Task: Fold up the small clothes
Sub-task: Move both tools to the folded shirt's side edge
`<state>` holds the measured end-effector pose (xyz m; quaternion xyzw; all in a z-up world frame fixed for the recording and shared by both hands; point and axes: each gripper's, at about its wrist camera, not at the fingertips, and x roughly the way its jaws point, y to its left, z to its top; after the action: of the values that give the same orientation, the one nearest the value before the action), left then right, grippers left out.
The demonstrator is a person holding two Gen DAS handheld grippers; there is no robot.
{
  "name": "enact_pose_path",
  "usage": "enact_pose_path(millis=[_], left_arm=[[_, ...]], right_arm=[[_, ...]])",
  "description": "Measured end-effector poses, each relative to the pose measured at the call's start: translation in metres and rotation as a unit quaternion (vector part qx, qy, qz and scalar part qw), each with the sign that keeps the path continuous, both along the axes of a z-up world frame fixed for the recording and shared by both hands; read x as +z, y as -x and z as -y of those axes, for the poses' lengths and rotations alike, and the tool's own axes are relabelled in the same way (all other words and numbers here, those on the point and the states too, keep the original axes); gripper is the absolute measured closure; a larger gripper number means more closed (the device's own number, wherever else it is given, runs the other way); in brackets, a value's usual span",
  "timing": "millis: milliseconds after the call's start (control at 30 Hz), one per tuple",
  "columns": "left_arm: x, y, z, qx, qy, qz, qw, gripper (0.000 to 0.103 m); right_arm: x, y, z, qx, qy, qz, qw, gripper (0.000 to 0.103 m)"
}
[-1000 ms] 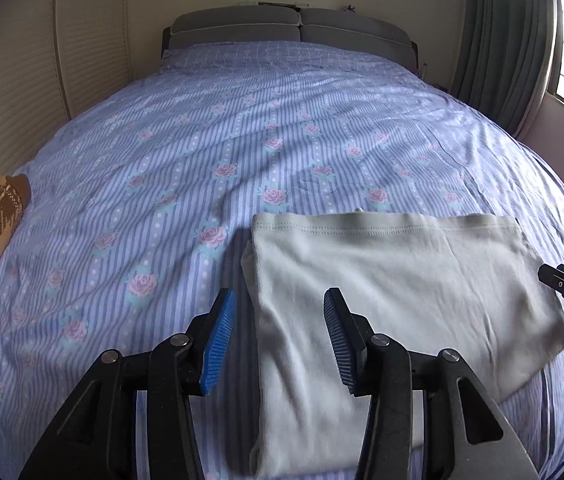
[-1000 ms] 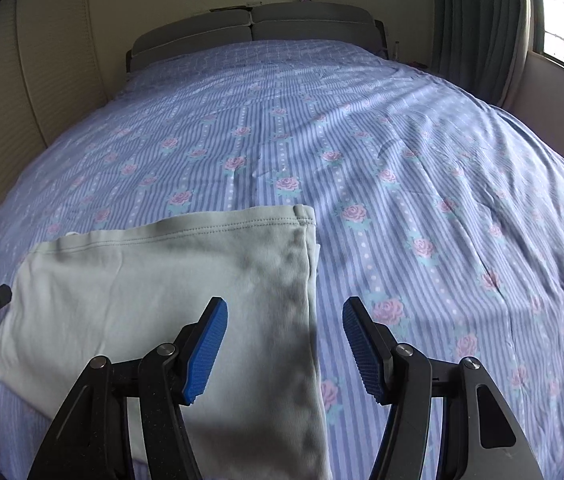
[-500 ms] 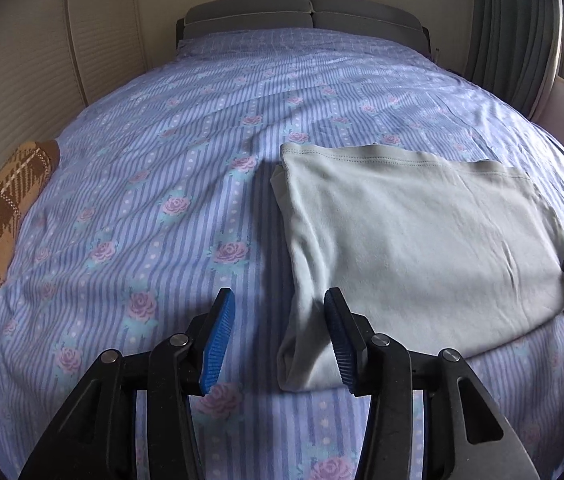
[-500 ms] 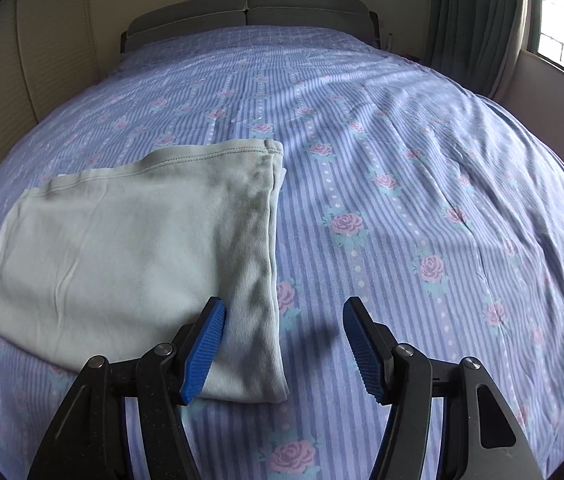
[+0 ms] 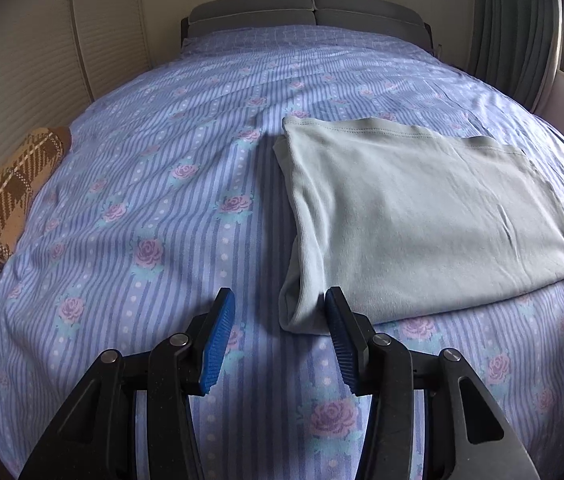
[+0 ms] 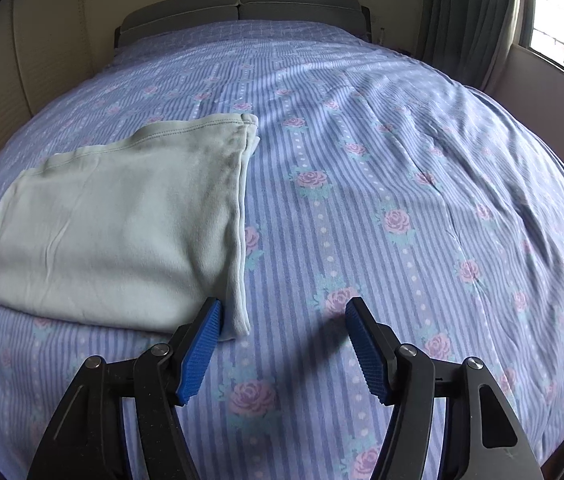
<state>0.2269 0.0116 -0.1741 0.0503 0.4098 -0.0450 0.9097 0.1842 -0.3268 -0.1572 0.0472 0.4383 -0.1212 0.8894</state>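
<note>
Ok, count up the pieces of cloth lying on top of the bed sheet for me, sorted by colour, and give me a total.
Pale green folded garment: 1
Brown and tan plaid knit piece: 1
Total: 2

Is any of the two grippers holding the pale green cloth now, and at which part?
Nothing is held. Both the left gripper and right gripper have open jaws near the folded cloth.

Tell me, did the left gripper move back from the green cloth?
Yes. The left gripper has pulled back toward the bed's foot: the folded cloth now lies ahead of its fingers, and more of the headboard side shows.
</note>
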Motion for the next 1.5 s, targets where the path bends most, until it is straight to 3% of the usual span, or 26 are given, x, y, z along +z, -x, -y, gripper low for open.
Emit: enact_pose_path(millis=[300,500,700,1000,1500], left_arm=[[0.002,0.011,0.001,0.006,-0.011,0.002,0.9999,0.056],[0.017,0.019,0.002,0.021,0.02,0.018,0.9994,0.057],[0.043,-0.001,0.025,0.015,0.035,0.034,0.9987,0.057],[0.059,-0.038,0.075,-0.01,0.04,0.041,0.9983,0.057],[0.044,-0.066,0.11,-0.025,0.049,0.027,0.9981,0.057]], right_arm=[[-0.001,0.023,0.008,-0.017,0.003,-0.016,1.0,0.04],[0.029,0.025,0.004,-0.001,-0.011,0.04,0.999,0.04],[0.047,-0.013,0.008,0.031,-0.068,0.073,0.995,0.04],[0.04,-0.071,0.029,0.032,-0.138,0.063,0.988,0.04],[0.005,-0.109,0.028,0.065,-0.136,0.019,0.988,0.041]])
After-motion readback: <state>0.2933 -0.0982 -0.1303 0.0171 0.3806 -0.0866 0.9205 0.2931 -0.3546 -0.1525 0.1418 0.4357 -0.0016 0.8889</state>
